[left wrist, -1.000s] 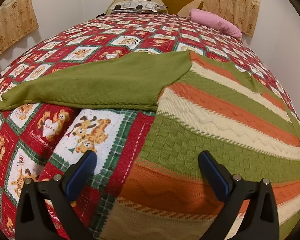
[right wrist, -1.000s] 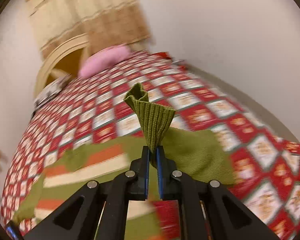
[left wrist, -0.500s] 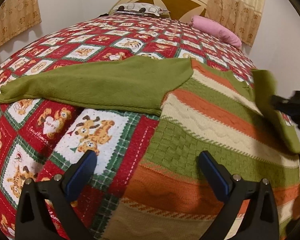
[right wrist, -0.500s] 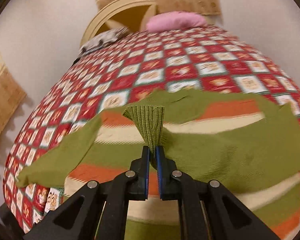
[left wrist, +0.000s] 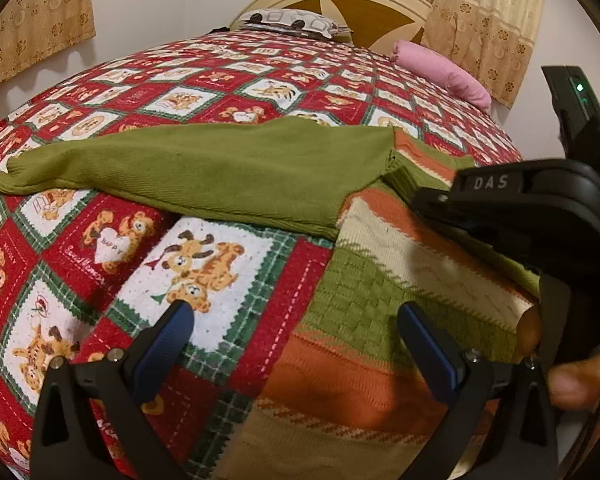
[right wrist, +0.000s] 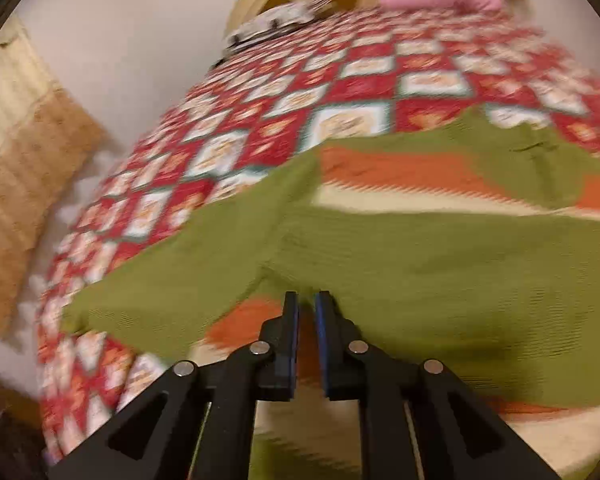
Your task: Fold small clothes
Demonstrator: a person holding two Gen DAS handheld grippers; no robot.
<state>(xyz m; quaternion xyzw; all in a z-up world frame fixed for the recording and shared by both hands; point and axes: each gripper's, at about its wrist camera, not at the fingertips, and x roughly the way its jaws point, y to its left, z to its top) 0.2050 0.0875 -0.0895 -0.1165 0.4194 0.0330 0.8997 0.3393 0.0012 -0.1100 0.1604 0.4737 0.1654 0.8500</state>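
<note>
- Sweater (left wrist: 380, 300), striped green, orange and cream, lies flat on the quilt (left wrist: 220, 280).
- Left gripper (left wrist: 296, 332) hovers over its hem, fingers wide apart.
- Right gripper (right wrist: 306, 312), blurred, fingers narrowly parted, at the right sleeve (right wrist: 400, 264) folded across the sweater; grip unclear.
- Left sleeve (left wrist: 180, 168) stretches sideways.
- Pink pillow (left wrist: 440, 72) beyond.

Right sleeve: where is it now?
In the right wrist view, the right sleeve lies folded across the striped sweater, just ahead of the right gripper; the left sleeve is spread left.
</note>
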